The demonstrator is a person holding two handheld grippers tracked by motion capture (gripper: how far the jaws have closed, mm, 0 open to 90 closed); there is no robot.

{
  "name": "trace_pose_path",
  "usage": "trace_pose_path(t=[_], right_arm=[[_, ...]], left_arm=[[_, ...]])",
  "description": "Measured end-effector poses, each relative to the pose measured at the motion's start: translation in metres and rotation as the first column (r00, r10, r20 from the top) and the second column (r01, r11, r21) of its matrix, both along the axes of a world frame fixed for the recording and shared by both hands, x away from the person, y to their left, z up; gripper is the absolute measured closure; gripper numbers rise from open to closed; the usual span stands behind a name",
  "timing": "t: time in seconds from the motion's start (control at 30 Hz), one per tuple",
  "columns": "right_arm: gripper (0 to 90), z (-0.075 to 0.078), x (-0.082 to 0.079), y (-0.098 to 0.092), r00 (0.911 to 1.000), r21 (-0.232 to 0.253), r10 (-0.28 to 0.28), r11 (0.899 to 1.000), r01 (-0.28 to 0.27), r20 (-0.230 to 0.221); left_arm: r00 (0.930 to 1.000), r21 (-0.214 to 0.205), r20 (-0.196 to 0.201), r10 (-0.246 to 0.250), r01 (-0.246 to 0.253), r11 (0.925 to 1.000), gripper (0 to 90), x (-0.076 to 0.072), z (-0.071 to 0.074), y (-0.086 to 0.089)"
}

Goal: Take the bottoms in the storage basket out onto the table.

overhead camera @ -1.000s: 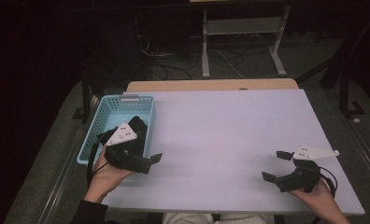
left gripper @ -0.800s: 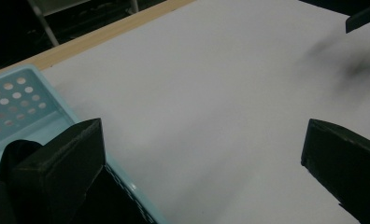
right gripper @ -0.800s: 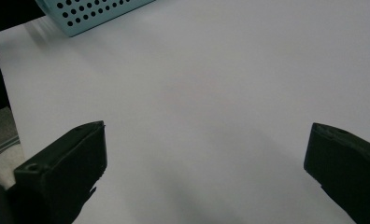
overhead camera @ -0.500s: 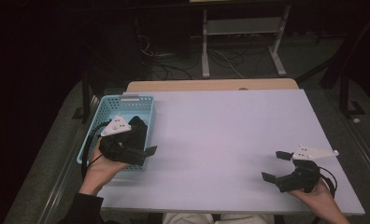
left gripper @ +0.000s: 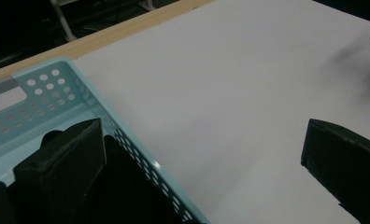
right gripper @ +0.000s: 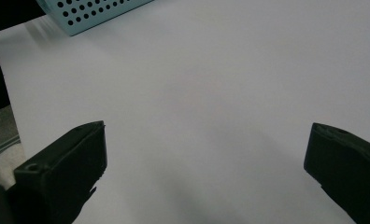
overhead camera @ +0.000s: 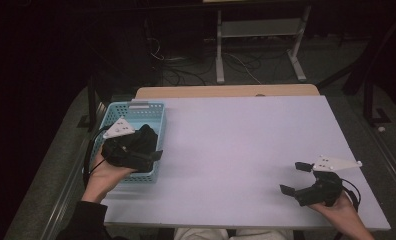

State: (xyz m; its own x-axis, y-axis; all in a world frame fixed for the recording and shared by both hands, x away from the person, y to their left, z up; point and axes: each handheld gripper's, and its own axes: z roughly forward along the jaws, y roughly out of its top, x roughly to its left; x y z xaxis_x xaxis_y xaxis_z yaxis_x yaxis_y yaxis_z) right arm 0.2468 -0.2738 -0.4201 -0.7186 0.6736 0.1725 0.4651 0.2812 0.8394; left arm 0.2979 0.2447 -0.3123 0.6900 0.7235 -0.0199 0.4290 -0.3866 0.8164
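A light blue perforated basket [overhead camera: 136, 106] stands at the left edge of the white table [overhead camera: 236, 135]. My left gripper [overhead camera: 151, 143] hangs over the basket's near right part, open. In the left gripper view the left gripper [left gripper: 206, 154] straddles the basket wall [left gripper: 127, 140]: one jaw is inside the basket, the other over the table. Something dark [left gripper: 122, 186] lies in the basket under it; I cannot tell what it is. My right gripper [overhead camera: 292, 177] rests near the front right corner, open and holding nothing, and in its own view the right gripper [right gripper: 206, 154] faces bare table.
A wooden strip [overhead camera: 226, 91] runs along the table's far edge. Beyond it on the dark floor stand a metal frame [overhead camera: 258, 30] and cables [overhead camera: 171, 65]. The basket's corner [right gripper: 94, 11] appears far off in the right gripper view.
My left gripper has moved left and away from the person, from the table beside the basket to over the basket. The right gripper has stayed put.
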Motion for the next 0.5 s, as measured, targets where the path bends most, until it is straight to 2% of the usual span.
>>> trace_pose_path(t=[0.5], right_arm=[[0.0,0.0,0.0,0.0,1.0,-0.002,0.004,1.0,-0.004,-0.003]], left_arm=[[0.9981,-0.011,-0.035,0.051,-0.051,0.9986,0.1,0.013,-0.007,0.014]])
